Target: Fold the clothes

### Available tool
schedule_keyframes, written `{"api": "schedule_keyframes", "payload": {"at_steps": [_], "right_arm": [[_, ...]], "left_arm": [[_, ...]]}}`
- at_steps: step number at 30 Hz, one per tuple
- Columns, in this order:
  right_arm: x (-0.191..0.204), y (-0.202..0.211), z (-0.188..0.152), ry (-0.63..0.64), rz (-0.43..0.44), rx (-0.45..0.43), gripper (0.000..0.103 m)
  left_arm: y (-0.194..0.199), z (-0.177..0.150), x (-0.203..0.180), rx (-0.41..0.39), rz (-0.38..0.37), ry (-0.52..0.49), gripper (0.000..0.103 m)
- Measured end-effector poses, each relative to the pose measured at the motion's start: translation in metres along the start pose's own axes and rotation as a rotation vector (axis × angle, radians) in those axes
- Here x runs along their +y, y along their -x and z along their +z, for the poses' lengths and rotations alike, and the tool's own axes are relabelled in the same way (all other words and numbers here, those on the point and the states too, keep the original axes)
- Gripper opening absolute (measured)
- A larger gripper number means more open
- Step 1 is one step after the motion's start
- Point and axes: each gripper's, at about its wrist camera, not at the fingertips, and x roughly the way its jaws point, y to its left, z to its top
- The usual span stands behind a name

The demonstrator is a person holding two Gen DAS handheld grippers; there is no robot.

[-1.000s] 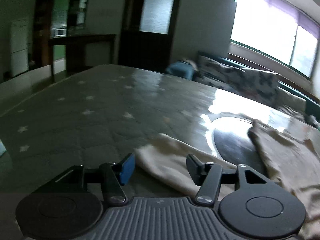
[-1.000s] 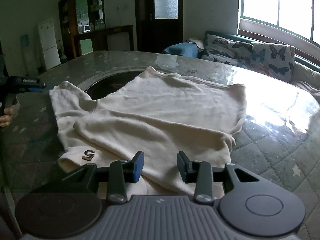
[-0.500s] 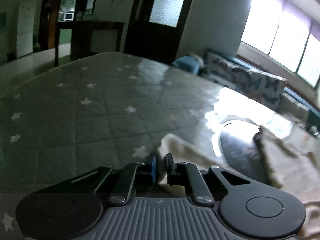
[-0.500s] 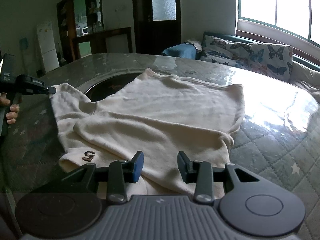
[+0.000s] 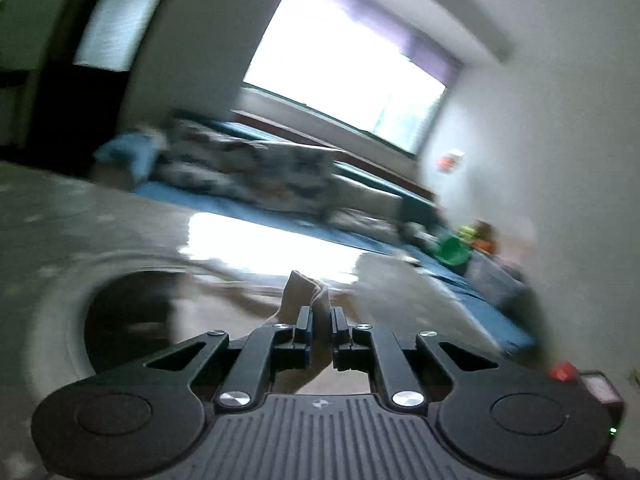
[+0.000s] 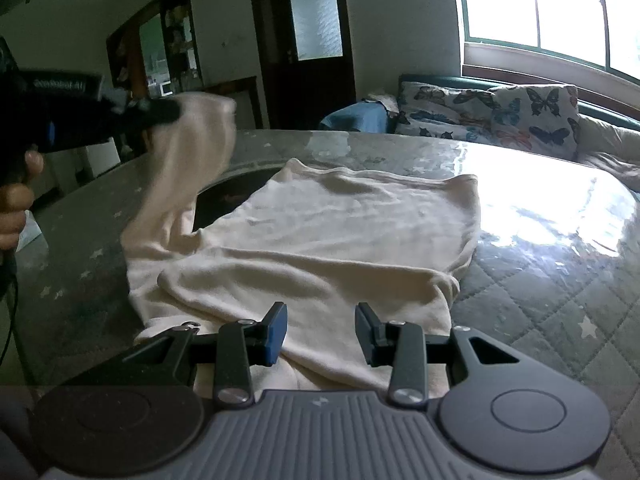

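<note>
A cream shirt (image 6: 328, 240) lies spread on the quilted table. My left gripper (image 5: 320, 330) is shut on the shirt's sleeve (image 5: 306, 292), which sticks up between its fingers. In the right wrist view the left gripper (image 6: 160, 114) holds that sleeve (image 6: 188, 152) lifted high above the table's left side. My right gripper (image 6: 320, 330) is open and empty, low over the shirt's near edge.
The quilted, star-patterned table (image 6: 560, 280) has a dark round inset (image 6: 224, 196) partly under the shirt. A sofa with butterfly cushions (image 6: 500, 116) stands behind the table under a bright window. A dark door (image 6: 312, 40) is at the back.
My left gripper closed on the sleeve end, lifted it off the table and swung toward the window. My right gripper stayed open at the shirt's near edge.
</note>
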Motion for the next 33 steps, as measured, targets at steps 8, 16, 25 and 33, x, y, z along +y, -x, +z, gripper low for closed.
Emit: {"api": "schedule_keyframes", "payload": {"at_steps": [8, 16, 25, 33], "right_arm": [[-0.007, 0.001, -0.002, -0.047, 0.009, 0.009, 0.038], [-0.017, -0.002, 0.001, -0.100, 0.031, 0.030, 0.038], [-0.022, -0.030, 0.012, -0.107, 0.008, 0.055, 0.036], [-0.021, -0.032, 0.012, -0.096, -0.001, 0.070, 0.024]], "left_arm": [[-0.034, -0.025, -0.022, 0.132, -0.085, -0.076, 0.038], [-0.006, -0.038, 0.019, 0.120, 0.115, -0.163, 0.044], [0.007, -0.057, 0.057, 0.195, 0.199, -0.144, 0.044], [0.023, -0.074, 0.048, 0.228, 0.164, -0.192, 0.047]]}}
